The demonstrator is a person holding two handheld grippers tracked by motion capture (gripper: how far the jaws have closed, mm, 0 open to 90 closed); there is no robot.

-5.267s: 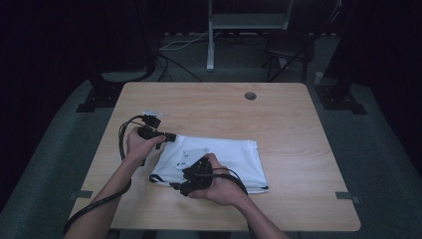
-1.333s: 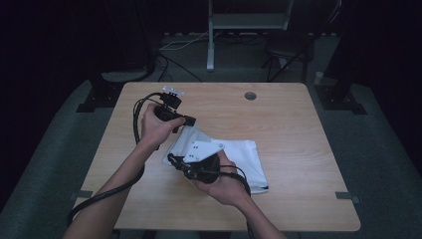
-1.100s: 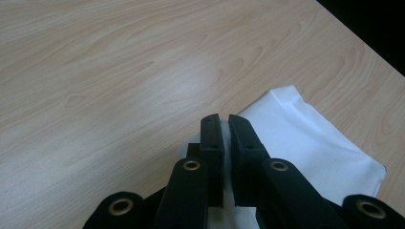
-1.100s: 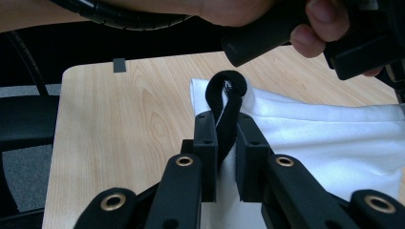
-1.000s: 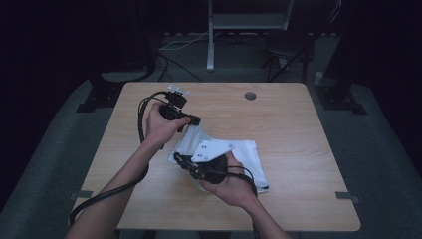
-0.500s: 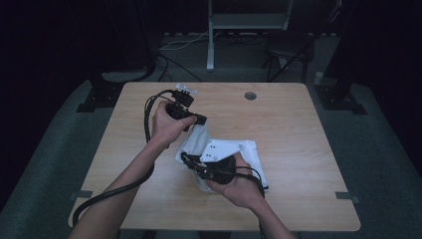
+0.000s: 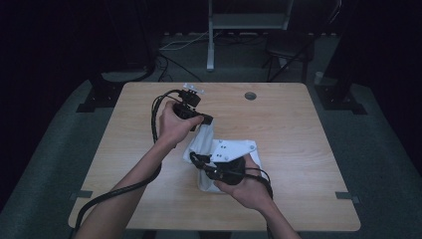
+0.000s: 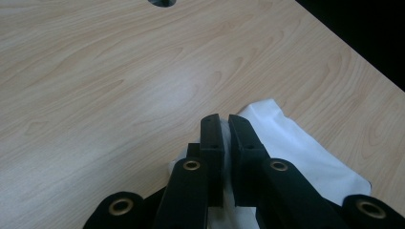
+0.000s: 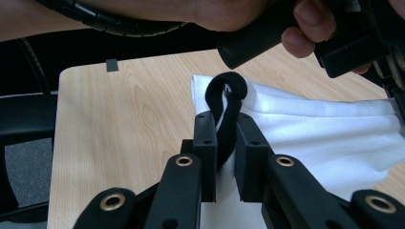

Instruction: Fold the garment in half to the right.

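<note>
A white cloth (image 7: pixel 203 143) with a black trim lies bunched near the middle of the wooden table (image 7: pixel 298 129). My left gripper (image 7: pixel 206 120) is shut on one edge of it and holds that edge lifted; in the left gripper view the white cloth (image 8: pixel 296 148) is pinched between the closed jaws of the left gripper (image 8: pixel 224 121). My right gripper (image 7: pixel 196 160) grips the near edge. The right gripper view has the right gripper (image 9: pixel 224 124) shut on the black trim (image 9: pixel 228 90), with the white cloth (image 9: pixel 325 124) stretching away toward the other hand (image 9: pixel 310 19).
A round cable hole (image 7: pixel 250 95) sits at the table's far side, and also shows as the cable hole (image 8: pixel 162 2) in the left gripper view. Black cables trail from both grippers. A stand's metal legs (image 7: pixel 211 45) and dark floor lie beyond the table.
The cloth, earlier spread flat, is now gathered into a narrow bunch. The left gripper has lifted its edge and moved right and farther away; the right gripper has drifted right with its edge.
</note>
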